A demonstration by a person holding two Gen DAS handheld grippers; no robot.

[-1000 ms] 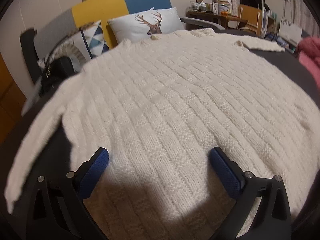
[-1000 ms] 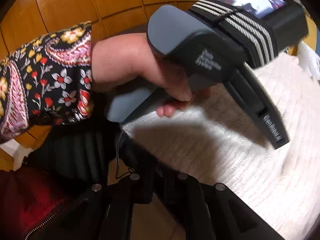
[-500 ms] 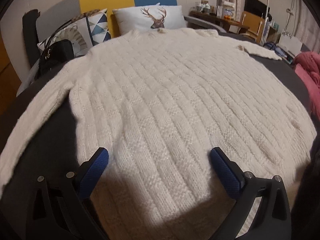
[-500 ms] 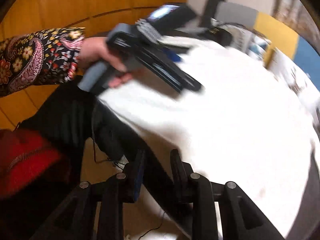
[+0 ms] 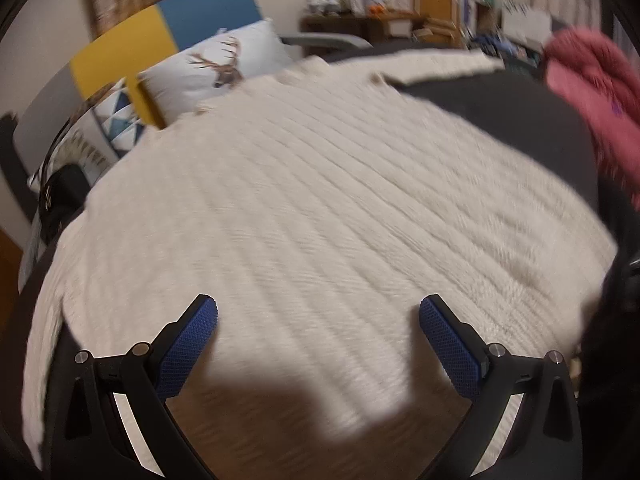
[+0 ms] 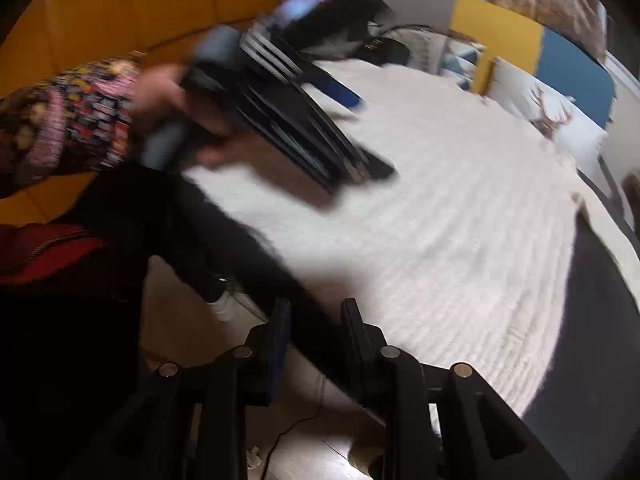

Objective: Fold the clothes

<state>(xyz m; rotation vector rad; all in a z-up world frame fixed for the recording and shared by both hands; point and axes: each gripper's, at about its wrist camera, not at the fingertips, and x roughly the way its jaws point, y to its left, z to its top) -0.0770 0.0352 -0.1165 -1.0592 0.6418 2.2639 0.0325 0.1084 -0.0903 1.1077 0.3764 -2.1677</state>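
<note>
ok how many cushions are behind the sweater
2: a white deer-print cushion just past the cream knit sweater's collar, and a blue-triangle patterned cushion to its left. More may be hidden.

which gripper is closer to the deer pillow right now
Left, as far as the blurred frames show. The left gripper hangs open over the sweater's middle, facing the deer pillow. The right gripper sits at the near edge, farther back.

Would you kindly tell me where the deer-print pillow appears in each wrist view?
Left wrist: deer-print pillow sits upper left, behind the white knit sweater.
Right wrist: deer-print pillow sits at the upper right edge, beyond the sweater.
Shared landmark: the yellow-and-blue backrest behind the pillow.
</note>
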